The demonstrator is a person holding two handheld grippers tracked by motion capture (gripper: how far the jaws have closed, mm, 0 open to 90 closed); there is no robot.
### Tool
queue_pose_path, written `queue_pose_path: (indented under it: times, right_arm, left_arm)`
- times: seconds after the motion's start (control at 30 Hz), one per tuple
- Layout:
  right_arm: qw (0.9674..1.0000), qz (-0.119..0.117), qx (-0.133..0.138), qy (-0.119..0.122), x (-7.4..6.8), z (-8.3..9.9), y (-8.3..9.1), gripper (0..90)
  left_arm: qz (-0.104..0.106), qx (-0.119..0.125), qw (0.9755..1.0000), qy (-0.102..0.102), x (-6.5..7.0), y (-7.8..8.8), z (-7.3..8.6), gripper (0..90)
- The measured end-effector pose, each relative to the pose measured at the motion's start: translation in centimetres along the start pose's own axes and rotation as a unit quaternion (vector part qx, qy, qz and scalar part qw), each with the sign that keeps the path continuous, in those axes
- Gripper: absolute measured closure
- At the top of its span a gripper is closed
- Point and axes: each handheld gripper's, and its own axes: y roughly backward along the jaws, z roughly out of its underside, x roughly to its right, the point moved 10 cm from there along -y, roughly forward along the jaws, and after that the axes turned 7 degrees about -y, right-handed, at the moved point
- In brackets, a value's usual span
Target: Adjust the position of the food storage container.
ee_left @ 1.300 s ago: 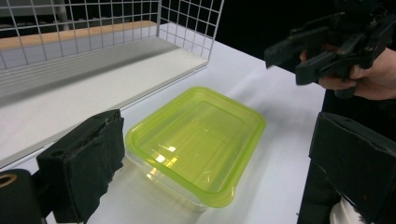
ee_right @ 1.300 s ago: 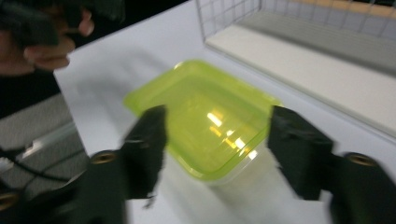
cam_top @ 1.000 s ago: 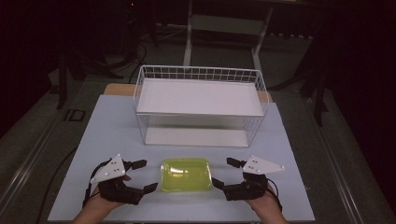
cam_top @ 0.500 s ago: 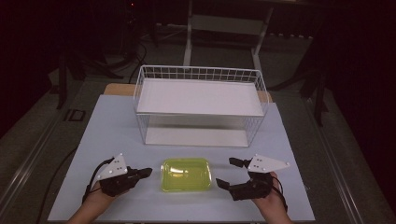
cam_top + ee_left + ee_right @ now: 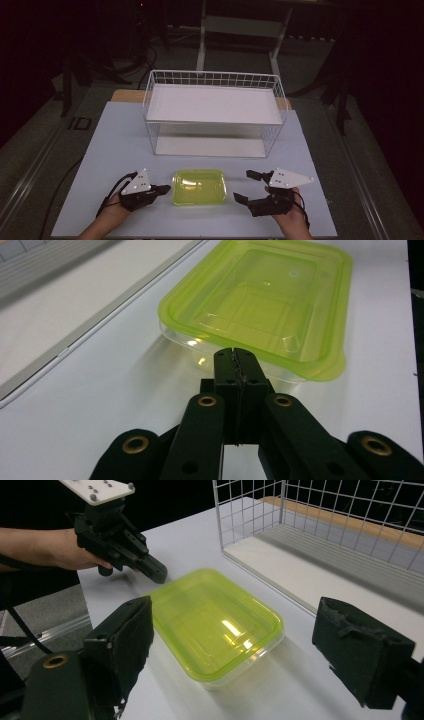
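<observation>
A clear food container with a lime-green lid lies flat near the table's front edge. My left gripper sits just left of it, jaws shut with nothing between them. In the left gripper view the closed tips point at the lid's near rim, and I cannot tell if they touch it. My right gripper stands open just right of the container. Its two pads frame the container without touching it. The left gripper shows beyond the container in the right gripper view.
A white wire basket holding a white board stands behind the container, across the middle of the pale table. Its mesh wall is close on the far side. Dark floor and stand legs surround the table.
The left gripper's jaws went from open to shut with nothing in them, and that hand sank toward the table beside the container. The right gripper has barely shifted.
</observation>
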Motion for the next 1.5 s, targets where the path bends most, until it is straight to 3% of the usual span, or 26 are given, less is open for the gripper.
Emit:
queue_pose_path:
  times: [0.2, 0.33, 0.5, 0.7, 0.87, 1.07, 1.2, 1.23, 1.33, 1.4, 1.47, 1.5]
  right_arm:
    - [1.0000, -0.004, -0.009, -0.002, 0.0, 0.2, -0.1, 19.0]
    - [0.9999, -0.002, -0.013, -0.003, 0.2, 0.3, -0.1, 18.9]
    - [0.9996, 0.021, -0.019, -0.004, 1.0, 0.7, 0.1, 18.0]
    - [0.9991, 0.038, -0.020, 0.001, 1.8, 0.9, 0.5, 18.0]
    - [0.9990, 0.036, -0.024, 0.006, 2.3, 1.1, 0.7, 21.1]
    - [0.9988, 0.042, -0.025, -0.003, 2.7, 1.3, 0.8, 20.3]
    - [0.9983, 0.051, -0.027, -0.003, 3.0, 1.3, 0.9, 17.3]
    - [0.9983, 0.053, -0.025, -0.008, 3.1, 1.3, 1.0, 16.5]
    - [0.9973, 0.067, -0.026, -0.013, 3.4, 1.2, 1.1, 14.4]
    - [0.9970, 0.071, -0.027, -0.013, 3.6, 1.1, 1.2, 13.9]
    - [0.9969, 0.074, -0.023, -0.010, 3.6, 0.9, 1.2, 13.8]
    - [0.9969, 0.074, -0.025, -0.011, 3.6, 0.8, 1.2, 13.5]
  left_arm:
    - [0.013, 0.009, 0.9997, 0.016, -0.3, -1.3, -0.5, 90.0]
    - [0.014, 0.006, 0.9999, 0.004, -0.3, -2.1, -1.1, 90.0]
    - [0.027, 0.008, 0.9996, -0.001, 0.3, -3.2, -1.8, 90.0]
    - [0.017, 0.011, 0.9998, -0.008, 0.4, -4.3, -2.7, 89.9]
    - [0.019, 0.017, 0.9996, -0.012, 0.6, -5.1, -3.1, 90.0]
    - [0.019, 0.014, 0.9997, 0.000, 0.5, -5.5, -3.3, 89.6]
    - [0.013, 0.029, 0.9995, 0.007, 0.4, -4.8, -3.8, 81.0]
    - [0.009, 0.028, 0.9995, 0.012, 0.3, -4.6, -3.9, 75.0]
    - [-0.006, 0.014, 0.9982, 0.057, 0.0, -4.0, -4.4, 57.2]
    - [-0.017, 0.009, 0.9960, 0.087, -0.3, -3.8, -4.7, 40.9]
    - [-0.026, 0.020, 0.9944, 0.101, -0.5, -3.5, -5.1, 30.4]
    - [-0.031, 0.012, 0.9937, 0.107, -0.5, -3.5, -5.2, 24.2]
